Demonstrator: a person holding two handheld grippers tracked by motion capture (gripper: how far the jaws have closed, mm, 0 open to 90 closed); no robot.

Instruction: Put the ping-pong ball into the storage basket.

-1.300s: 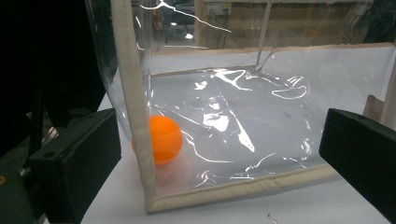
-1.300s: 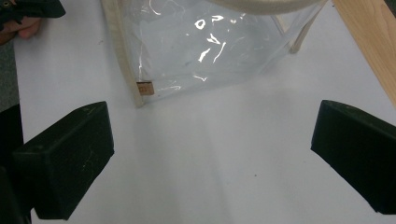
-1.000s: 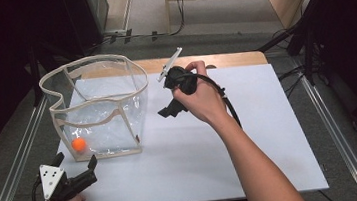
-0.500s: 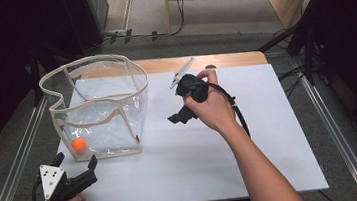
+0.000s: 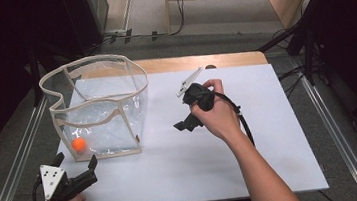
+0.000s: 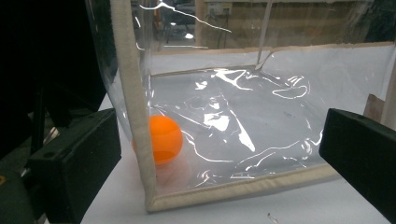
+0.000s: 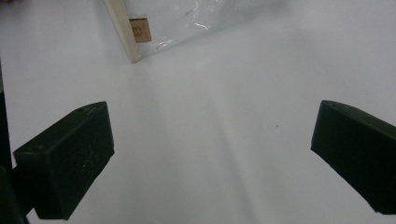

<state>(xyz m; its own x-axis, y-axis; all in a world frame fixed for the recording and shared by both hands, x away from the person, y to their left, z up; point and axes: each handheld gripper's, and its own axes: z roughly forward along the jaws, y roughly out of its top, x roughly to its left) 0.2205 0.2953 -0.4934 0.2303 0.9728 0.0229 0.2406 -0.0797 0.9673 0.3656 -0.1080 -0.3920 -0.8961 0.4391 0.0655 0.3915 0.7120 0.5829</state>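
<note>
Your clear bag point(image 5: 98, 109) stands upright on the white table point(image 5: 254, 173), left half. High view puts the orange ball point(image 5: 78, 144) in its near-left corner; the left gripper view shows it resting on the bag floor behind the seam. Your left gripper point(image 5: 76, 174) sits just before the bag, jaws wide, empty. Your right gripper point(image 5: 185, 125) hovers mid-table, jaws wide, empty.

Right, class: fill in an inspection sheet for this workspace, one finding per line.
Surface: white board on a wooden table.
Job's things: clear bag standing open at the left; orange ball inside, at its near left corner.
Clutter: nothing seen.
Grippers: left gripper open at the near left corner, aimed at the bag; right gripper open above mid-board, holding nothing.
Cables: black cable trailing from the right gripper.
Surroundings: metal rails alongside; dark floor.
</note>
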